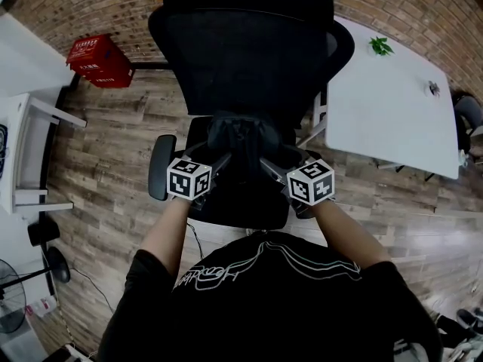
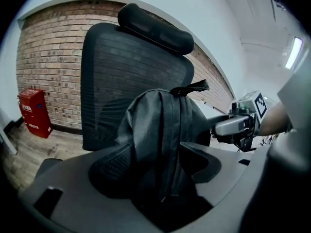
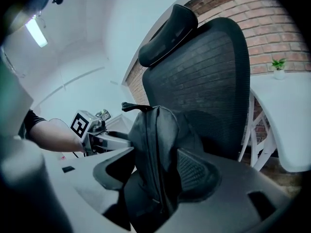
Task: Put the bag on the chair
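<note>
Head view: one black bag (image 1: 235, 138) stands on the single chair's (image 1: 249, 59) seat, flanked by the left gripper (image 1: 219, 161) and right gripper (image 1: 270, 164). Left gripper view: the bag is creased, top loop raised, between wide-spread jaws. Right gripper view: the same bag, jaws likewise wide.

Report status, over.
Left gripper and right gripper: jaws open, straddling bag. Bag upright on chair seat. Nothing in the way.
</note>
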A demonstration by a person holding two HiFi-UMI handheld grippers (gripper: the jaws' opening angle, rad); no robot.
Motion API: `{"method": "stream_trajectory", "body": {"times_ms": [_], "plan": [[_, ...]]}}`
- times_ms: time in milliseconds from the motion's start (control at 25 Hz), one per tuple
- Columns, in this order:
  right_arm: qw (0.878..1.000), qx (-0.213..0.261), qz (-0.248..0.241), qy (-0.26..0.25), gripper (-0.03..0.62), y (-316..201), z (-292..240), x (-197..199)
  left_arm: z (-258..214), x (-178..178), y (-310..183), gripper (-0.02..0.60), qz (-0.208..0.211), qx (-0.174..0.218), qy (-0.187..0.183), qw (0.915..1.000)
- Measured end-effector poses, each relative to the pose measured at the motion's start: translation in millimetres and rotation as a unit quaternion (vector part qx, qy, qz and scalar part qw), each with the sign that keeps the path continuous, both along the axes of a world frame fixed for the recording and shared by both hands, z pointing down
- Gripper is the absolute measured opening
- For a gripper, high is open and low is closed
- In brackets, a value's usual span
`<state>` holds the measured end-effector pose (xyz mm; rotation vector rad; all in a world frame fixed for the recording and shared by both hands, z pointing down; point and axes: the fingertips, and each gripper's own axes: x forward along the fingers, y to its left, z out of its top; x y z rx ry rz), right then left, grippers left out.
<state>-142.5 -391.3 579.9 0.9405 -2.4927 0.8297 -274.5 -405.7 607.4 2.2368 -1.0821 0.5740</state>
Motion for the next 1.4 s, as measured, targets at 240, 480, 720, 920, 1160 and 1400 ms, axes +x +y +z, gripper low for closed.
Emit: {"method": "stream_trajectory", "body": {"times_ms": [240, 480, 720, 920, 1160, 1400], "plan": [[1.0, 0.023, -0.003, -0.007, 0.259, 12.8, -20.1, 13.8, -26.8, -13.2, 12.4, 0.305, -0.025, 0.03, -0.005, 0.9992], [0.998, 0.035, -0.029, -0.035, 0.239, 41.3, -54.1, 24.7, -69.1, -2.6, 36.7, 0.299, -0.03, 0.045, 0.0, 0.9985], [0.993, 0.05, -0.055, -0.093, 0.153, 72.5, -107.1, 34.0, -124.6, 39.9, 86.9, 0.221, -0.024, 0.047, 0.06, 0.9968], [0.986, 0.08, -0.083, -0.122, 0.032, 101.8, -153.9, 42.8, -187.1, 81.5, 127.7, 0.149, -0.007, 0.085, 0.11, 0.9903], [0.976, 0.11, -0.107, -0.156, -0.006, 140.8, -198.5, 62.9, -246.8, 121.4, 167.0, 0.049, 0.011, 0.133, 0.123, 0.9834], [0.971, 0.12, -0.099, -0.181, -0.006, 159.9, -229.2, 79.0, -266.5, 143.2, 195.8, 0.04, 0.011, 0.135, 0.139, 0.981]]}}
